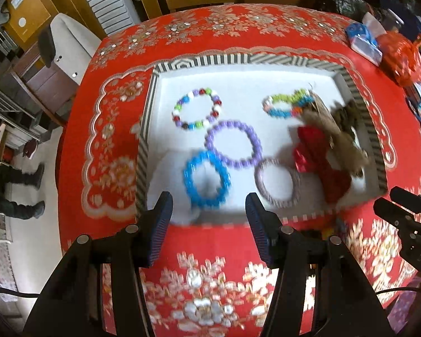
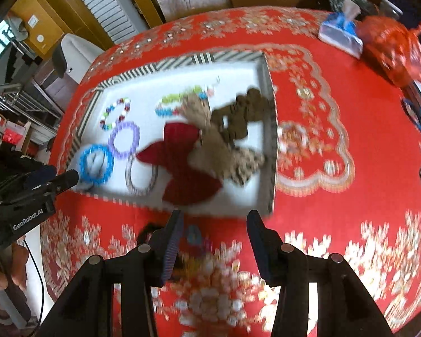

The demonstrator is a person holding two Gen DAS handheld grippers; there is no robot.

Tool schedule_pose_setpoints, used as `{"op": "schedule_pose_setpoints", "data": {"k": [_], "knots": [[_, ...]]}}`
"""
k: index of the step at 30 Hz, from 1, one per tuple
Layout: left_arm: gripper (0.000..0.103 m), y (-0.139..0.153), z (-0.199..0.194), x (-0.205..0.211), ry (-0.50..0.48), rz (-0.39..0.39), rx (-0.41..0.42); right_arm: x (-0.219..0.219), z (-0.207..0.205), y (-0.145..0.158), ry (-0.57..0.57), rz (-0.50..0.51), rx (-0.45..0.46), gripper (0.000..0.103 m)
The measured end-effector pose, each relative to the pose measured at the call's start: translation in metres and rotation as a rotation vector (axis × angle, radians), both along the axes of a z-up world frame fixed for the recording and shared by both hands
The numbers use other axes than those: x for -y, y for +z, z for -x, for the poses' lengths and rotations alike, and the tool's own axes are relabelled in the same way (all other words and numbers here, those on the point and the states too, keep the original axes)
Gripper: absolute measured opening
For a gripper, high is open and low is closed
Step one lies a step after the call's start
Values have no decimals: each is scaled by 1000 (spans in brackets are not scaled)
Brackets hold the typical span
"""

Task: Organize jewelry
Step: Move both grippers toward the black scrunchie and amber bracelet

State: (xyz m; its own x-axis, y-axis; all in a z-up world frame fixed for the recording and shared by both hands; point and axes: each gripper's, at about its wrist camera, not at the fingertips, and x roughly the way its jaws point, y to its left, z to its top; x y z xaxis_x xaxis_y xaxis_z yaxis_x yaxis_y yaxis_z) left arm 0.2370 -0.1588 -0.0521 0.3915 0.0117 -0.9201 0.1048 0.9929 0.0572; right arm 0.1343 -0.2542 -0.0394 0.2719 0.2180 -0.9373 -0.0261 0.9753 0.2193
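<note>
Both grippers hang over the near side of the striped tray [image 1: 147, 151], pointing steeply down. The left gripper [image 1: 209, 224] has its jaws spread wide with nothing between them, its blue ribbed pads [image 1: 161, 224] poised above the tray's near edge. The right gripper [image 2: 213, 241] is also parted and empty, a little nearer than that same edge. In the right wrist view, fingers of the person's hand [image 2: 2, 275] show beneath the left gripper's body.
</note>
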Motion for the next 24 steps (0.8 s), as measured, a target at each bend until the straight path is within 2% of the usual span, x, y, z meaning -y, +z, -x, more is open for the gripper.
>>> {"op": "schedule_pose_setpoints", "data": {"k": [6, 13, 16, 24], "knots": [[54, -5, 36, 4, -11, 6, 2, -5, 32, -5, -10, 0, -24, 46], [54, -11, 66, 10, -36, -18, 5, -3, 64, -23, -30, -7, -107, 46], [54, -12, 74, 13, -39, -20, 6, 1, 74, -30, -40, 21, -134, 49], [54, -14, 91, 20, -46, -19, 9, 10, 90, -28, -47, 31, -137, 53]]}}
